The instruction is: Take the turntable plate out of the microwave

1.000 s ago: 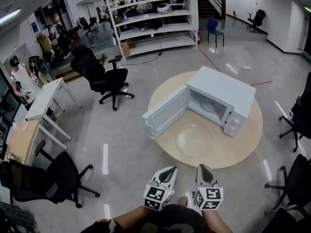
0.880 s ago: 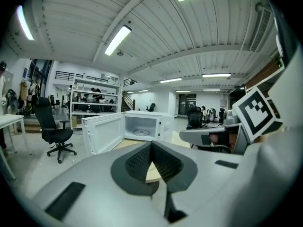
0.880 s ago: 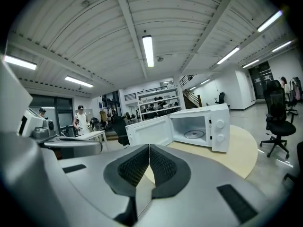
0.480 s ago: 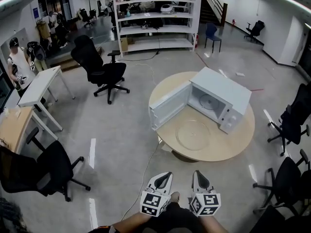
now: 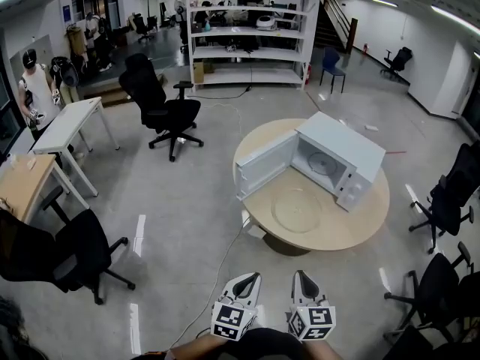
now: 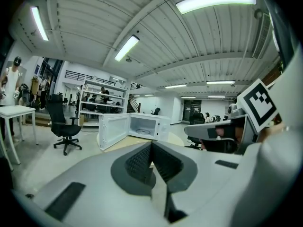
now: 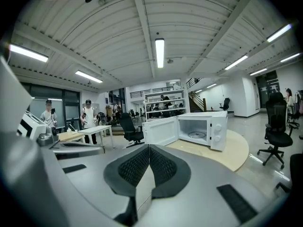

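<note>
The floor (image 5: 187, 216) is smooth grey concrete with short white marks (image 5: 140, 235). A round wooden table (image 5: 360, 220) stands near the centre of the head view, a little toward 2 o'clock. At 12 o'clock a tall white shelving unit (image 5: 247, 32) is full of equipment. A staircase (image 5: 334, 25) and a blue chair (image 5: 330, 60) are at 1 o'clock. A black office chair (image 5: 161, 111) is at 11 o'clock, and a white desk (image 5: 71, 126) at 10 o'clock with a person (image 5: 37, 88) beside it. A wooden desk (image 5: 22, 182) is at 9 o'clock and another black chair (image 5: 67, 253) at 8 o'clock. More black chairs (image 5: 450, 193) stand from 3 to 4 o'clock. The ribbed white ceiling (image 7: 118, 27) carries long tube lights (image 7: 159, 53).
</note>
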Demonstrator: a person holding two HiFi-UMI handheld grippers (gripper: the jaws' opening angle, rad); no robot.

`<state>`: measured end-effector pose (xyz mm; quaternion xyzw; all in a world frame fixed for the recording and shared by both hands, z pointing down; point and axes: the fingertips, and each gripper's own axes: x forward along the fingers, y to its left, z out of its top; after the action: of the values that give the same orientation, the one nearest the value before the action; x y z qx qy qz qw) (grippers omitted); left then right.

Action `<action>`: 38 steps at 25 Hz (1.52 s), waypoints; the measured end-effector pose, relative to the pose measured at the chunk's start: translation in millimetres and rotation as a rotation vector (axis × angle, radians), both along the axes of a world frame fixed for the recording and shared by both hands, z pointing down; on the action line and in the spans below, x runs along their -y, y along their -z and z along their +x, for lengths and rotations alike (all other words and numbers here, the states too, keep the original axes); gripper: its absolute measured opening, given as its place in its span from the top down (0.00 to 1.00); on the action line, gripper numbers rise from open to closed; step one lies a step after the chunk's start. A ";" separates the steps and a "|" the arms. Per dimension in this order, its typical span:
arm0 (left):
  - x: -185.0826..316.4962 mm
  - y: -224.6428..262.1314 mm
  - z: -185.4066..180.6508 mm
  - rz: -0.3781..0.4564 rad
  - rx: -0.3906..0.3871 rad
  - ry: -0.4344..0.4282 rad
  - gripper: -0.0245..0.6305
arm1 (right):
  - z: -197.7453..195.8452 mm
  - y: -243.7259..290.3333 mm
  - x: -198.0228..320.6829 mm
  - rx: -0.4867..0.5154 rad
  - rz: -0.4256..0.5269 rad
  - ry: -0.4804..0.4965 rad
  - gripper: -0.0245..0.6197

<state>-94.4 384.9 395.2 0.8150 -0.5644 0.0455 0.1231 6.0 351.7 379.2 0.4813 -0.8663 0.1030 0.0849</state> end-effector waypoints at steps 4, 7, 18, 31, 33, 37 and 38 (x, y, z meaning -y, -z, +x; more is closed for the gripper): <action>-4.9 6.7 12.9 0.009 0.004 0.039 0.89 | 22.6 8.3 -5.4 0.003 0.020 0.006 0.93; -8.1 9.5 33.5 0.017 0.020 0.034 0.89 | 44.2 7.8 -9.8 0.009 0.023 -0.005 0.93; -26.6 9.0 85.9 0.007 0.058 0.080 0.89 | 101.9 -2.7 -26.6 0.012 0.005 0.016 0.93; -46.1 1.6 107.9 -0.014 0.061 0.119 0.89 | 117.9 -9.9 -43.0 0.005 -0.001 0.068 0.94; -48.5 1.5 108.7 -0.012 0.059 0.120 0.89 | 117.7 -12.1 -46.1 0.002 -0.007 0.071 0.94; -50.9 1.5 107.1 -0.013 0.057 0.122 0.89 | 116.4 -12.6 -48.4 0.003 -0.006 0.069 0.94; -50.7 1.8 106.9 -0.012 0.058 0.120 0.89 | 116.2 -12.2 -48.1 0.003 -0.005 0.067 0.94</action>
<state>12.4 435.6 393.4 0.7774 -0.6151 0.0653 0.1141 122.2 399.8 391.4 0.4516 -0.8819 0.1029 0.0880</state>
